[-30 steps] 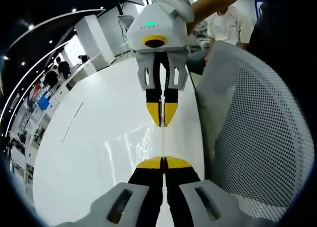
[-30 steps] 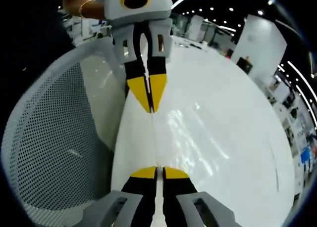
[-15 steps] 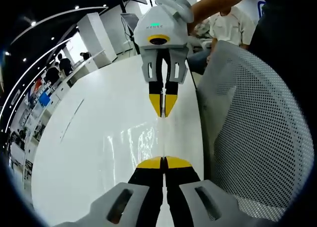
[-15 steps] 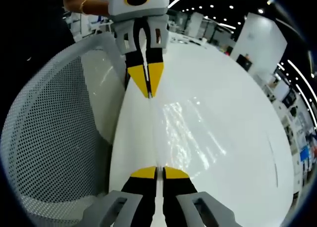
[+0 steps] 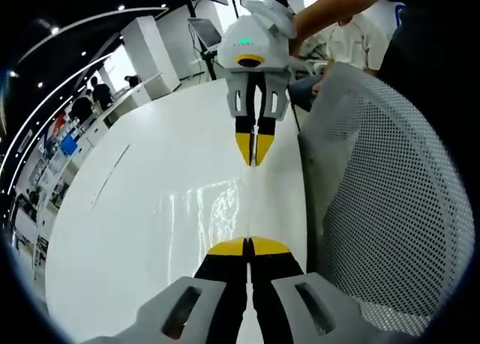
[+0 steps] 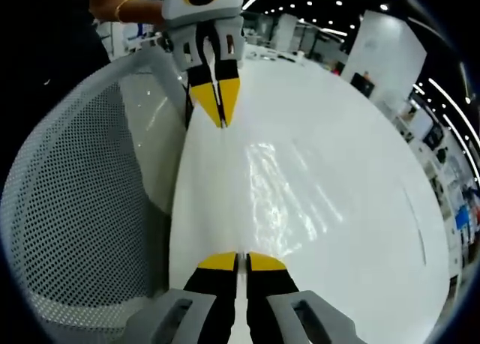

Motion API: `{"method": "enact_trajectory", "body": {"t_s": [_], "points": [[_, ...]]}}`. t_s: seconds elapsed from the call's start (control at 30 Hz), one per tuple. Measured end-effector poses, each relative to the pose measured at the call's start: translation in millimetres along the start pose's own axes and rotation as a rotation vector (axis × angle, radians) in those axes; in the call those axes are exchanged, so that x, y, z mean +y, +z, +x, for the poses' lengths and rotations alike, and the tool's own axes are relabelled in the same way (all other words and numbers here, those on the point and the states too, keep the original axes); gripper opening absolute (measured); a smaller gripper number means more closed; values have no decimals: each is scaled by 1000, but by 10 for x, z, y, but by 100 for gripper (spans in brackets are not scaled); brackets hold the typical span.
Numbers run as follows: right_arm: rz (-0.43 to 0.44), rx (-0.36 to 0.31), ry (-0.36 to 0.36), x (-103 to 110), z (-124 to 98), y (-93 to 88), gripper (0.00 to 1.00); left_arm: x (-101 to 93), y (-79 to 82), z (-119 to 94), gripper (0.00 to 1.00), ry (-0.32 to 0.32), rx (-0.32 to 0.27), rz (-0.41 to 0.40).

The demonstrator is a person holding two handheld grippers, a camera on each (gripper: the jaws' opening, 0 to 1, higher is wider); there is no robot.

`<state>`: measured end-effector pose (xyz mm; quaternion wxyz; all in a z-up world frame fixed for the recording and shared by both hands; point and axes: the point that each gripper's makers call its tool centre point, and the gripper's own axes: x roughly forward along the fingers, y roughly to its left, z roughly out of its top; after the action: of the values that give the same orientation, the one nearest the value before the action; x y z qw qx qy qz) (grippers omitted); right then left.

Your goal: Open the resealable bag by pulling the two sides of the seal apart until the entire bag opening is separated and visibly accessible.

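Observation:
The clear resealable bag [image 5: 225, 203] shows as a shiny, wrinkled film stretched above the white table [image 5: 127, 209]. At the bottom of the left gripper view, my left gripper [image 5: 249, 243] is shut on the bag's near edge. My right gripper [image 5: 255, 161] faces it from the top, shut on the far edge. In the right gripper view the bag [image 6: 279, 185] spans from my right gripper [image 6: 241, 258] at the bottom to my left gripper [image 6: 219, 121] at the top. A thin taut line of film runs between the two pairs of yellow tips.
A white mesh chair back [image 5: 382, 209] stands close beside the table edge, seen on the left in the right gripper view [image 6: 75, 201]. A person in a white shirt [image 5: 352, 38] sits behind. Desks and screens line the far room.
The two grippers have drawn apart: in each view the opposite gripper is smaller and farther away, and the bag film between them spans a longer stretch.

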<state>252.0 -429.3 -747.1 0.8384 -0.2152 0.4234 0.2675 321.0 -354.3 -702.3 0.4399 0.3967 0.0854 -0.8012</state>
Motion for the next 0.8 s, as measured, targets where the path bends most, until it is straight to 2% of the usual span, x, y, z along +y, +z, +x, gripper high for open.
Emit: {"method": "enact_trajectory", "body": {"t_s": [0.03, 0.07, 0.3, 0.6, 0.7, 0.73, 0.8], "points": [[-3, 14, 0, 5, -4, -41, 0, 1, -8, -2, 0, 1, 2, -1], [9, -5, 4, 14, -5, -19, 0, -11, -1, 5, 0, -5, -4, -9], [3, 9, 1, 24, 19, -15, 0, -31, -26, 6, 0, -5, 3, -15], [22, -9, -8, 3, 14, 10, 0, -30, -50, -6, 0, -3, 2, -27], [72, -17, -6, 15, 22, 20, 0, -20, -58, -5, 0, 0, 11, -17], [83, -20, 17, 58, 28, 24, 0, -19, -65, -6, 0, 0, 17, -14], [65, -14, 13, 68, 34, 21, 0, -14, -66, -9, 0, 2, 16, -9]]}}
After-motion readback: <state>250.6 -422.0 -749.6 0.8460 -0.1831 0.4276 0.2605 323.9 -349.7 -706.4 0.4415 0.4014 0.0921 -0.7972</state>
